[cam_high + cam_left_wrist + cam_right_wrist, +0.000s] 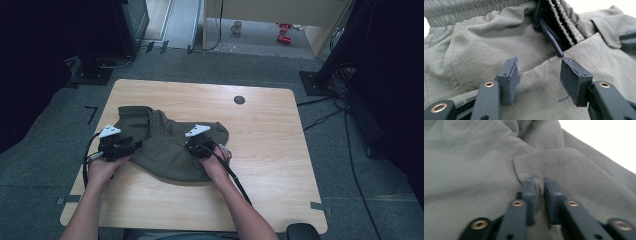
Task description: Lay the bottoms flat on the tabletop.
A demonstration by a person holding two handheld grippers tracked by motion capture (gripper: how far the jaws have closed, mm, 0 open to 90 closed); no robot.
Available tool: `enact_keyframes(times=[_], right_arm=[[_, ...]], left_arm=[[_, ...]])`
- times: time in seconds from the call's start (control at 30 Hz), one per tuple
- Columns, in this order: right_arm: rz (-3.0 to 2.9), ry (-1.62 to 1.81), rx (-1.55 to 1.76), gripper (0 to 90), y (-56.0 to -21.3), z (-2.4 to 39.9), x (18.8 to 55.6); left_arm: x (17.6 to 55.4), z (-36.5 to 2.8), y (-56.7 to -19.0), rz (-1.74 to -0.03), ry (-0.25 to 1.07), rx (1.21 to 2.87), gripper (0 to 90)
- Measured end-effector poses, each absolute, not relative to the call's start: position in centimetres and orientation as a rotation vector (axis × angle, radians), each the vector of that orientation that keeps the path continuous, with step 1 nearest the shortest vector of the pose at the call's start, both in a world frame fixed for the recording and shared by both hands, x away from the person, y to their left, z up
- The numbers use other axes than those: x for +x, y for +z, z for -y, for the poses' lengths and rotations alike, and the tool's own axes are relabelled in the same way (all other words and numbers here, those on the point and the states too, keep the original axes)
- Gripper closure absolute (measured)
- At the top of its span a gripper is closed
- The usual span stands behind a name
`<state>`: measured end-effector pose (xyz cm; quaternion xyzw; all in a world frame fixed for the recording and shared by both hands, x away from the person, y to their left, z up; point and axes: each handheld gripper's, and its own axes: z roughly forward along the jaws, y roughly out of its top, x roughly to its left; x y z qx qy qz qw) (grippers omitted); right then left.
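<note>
An olive-green garment point(167, 152) with an elastic waistband point(565, 22) and a black drawstring point(549, 31) lies crumpled on the wooden table point(265, 140), left of centre. My left gripper point(134, 146) sits at the garment's left edge. In the left gripper view its jaws stand open point(539, 75) just over the cloth point(474, 50), nothing pinched between them. My right gripper point(192, 145) rests on the garment's right part. Its jaws point(540, 192) are nearly together, pinching a small fold of cloth point(474, 157) just below a stitched pocket flap point(554, 162).
A small black round disc point(239, 99) is set in the table near its far edge. Bare wood lies to the right of the garment and along the near edge. Beyond the table, dark equipment stands and cables point(350, 145) cross the grey floor; a mug point(236, 26) stands far back.
</note>
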<state>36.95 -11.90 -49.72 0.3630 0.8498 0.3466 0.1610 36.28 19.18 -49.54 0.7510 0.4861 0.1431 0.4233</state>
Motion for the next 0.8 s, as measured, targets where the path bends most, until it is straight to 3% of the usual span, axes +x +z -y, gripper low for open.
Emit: enact_keyframes(times=[0.1, 0.47, 0.8], right_arm=[[-2.409, 0.994, 1.063, 86.4, -48.8, 12.3, 36.5], [-2.234, 1.155, 1.087, 86.7, -45.5, 17.1, 33.8], [-2.161, 1.154, 1.223, 85.8, -47.1, 21.7, 30.9]], left_arm=[[36.3, -19.1, -49.7, -1.214, 0.364, 1.898, 49.2], [36.2, -19.1, -49.4, -1.203, 0.358, 1.864, 50.7], [36.1, -18.5, -49.1, -1.175, 0.343, 1.859, 51.8]])
